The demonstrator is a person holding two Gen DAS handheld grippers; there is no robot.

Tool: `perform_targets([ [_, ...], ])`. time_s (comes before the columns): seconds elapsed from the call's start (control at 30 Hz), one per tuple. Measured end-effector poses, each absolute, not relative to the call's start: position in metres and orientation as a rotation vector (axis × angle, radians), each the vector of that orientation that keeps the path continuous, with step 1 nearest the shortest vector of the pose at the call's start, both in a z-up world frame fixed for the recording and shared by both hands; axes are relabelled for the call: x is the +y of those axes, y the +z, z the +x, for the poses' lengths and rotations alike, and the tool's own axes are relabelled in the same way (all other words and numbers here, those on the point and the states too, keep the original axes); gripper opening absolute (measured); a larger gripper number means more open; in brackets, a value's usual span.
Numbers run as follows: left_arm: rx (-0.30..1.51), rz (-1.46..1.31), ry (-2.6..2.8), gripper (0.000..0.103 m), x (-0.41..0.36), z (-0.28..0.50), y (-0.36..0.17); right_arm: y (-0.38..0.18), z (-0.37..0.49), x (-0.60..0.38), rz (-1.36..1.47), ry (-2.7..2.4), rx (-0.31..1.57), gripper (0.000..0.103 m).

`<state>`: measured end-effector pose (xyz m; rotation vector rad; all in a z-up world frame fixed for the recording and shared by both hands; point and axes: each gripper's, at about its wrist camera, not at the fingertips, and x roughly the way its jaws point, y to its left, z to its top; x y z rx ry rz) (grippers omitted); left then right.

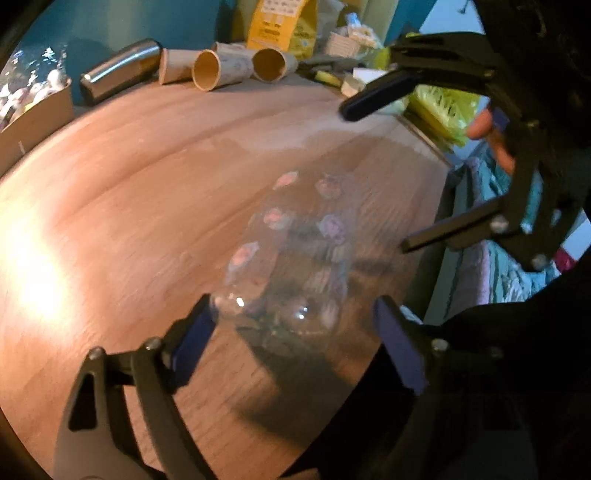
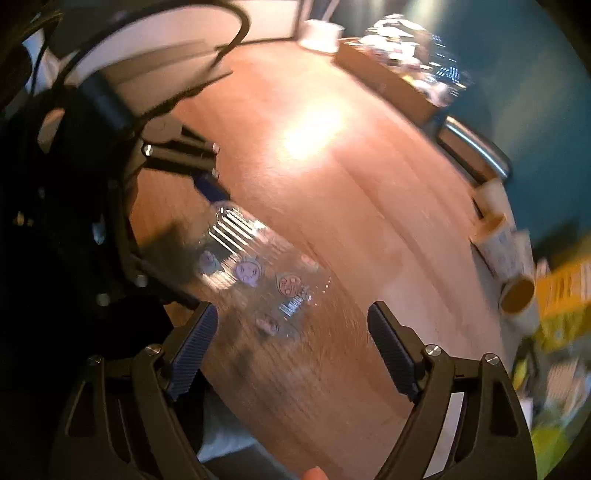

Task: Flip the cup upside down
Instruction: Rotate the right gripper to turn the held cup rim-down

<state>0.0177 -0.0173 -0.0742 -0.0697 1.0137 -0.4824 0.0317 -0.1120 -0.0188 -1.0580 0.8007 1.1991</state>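
Observation:
A clear glass cup (image 1: 295, 251) with small pink and purple cartoon prints is tipped over above the brown wooden table (image 1: 129, 184). My left gripper (image 1: 295, 332) holds it by its base, blue pads on either side. In the right wrist view the same cup (image 2: 258, 266) lies slanted, its base between the left gripper's fingers (image 2: 207, 184). My right gripper (image 2: 291, 343) is open and empty just short of the cup's rim end. It also shows in the left wrist view (image 1: 373, 170), open at the upper right. Both views are blurred.
Along the table's far edge lie a steel tumbler (image 1: 118, 70) and several paper cups (image 1: 218, 66) on their sides, with a yellow bag (image 1: 280, 26) behind. A cardboard box (image 1: 33, 114) of clutter stands at the left. The table edge drops off at the right (image 1: 436, 155).

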Motion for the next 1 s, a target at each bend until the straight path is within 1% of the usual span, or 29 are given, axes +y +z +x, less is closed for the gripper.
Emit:
perform_targets([
  [0.07,0.998,-0.111,-0.480,0.088,-0.008,0.009,-0.071,-0.022,0.022,-0.101,-1.163,1.238,0.762,0.086],
  [0.23,0.974,-0.195,-0.422,0.089,0.018,-0.014,-0.070,-0.029,0.006,-0.073,-1.317,1.336,0.719,0.086],
  [0.4,0.954,-0.273,-0.369,0.089,0.044,-0.036,-0.072,-0.052,-0.012,-0.048,-1.514,1.403,0.677,0.086],
  [0.7,0.917,-0.358,-0.320,0.089,0.079,-0.066,-0.074,-0.080,-0.025,-0.016,-1.751,1.473,0.737,0.086],
  [0.77,0.916,-0.370,-0.311,0.089,0.085,-0.071,-0.074,-0.084,-0.026,-0.011,-1.779,1.479,0.753,0.083],
  [0.87,0.911,-0.390,-0.302,0.089,0.092,-0.075,-0.075,-0.091,-0.028,-0.005,-1.828,1.491,0.773,0.077],
  [0.9,0.910,-0.398,-0.297,0.089,0.094,-0.077,-0.076,-0.093,-0.028,-0.004,-1.840,1.492,0.781,0.070],
  [0.93,0.910,-0.403,-0.294,0.089,0.096,-0.078,-0.077,-0.095,-0.027,-0.003,-1.848,1.492,0.792,0.068],
  [1.0,0.910,-0.410,-0.289,0.089,0.098,-0.078,-0.078,-0.095,-0.027,-0.001,-1.847,1.490,0.798,0.067],
])
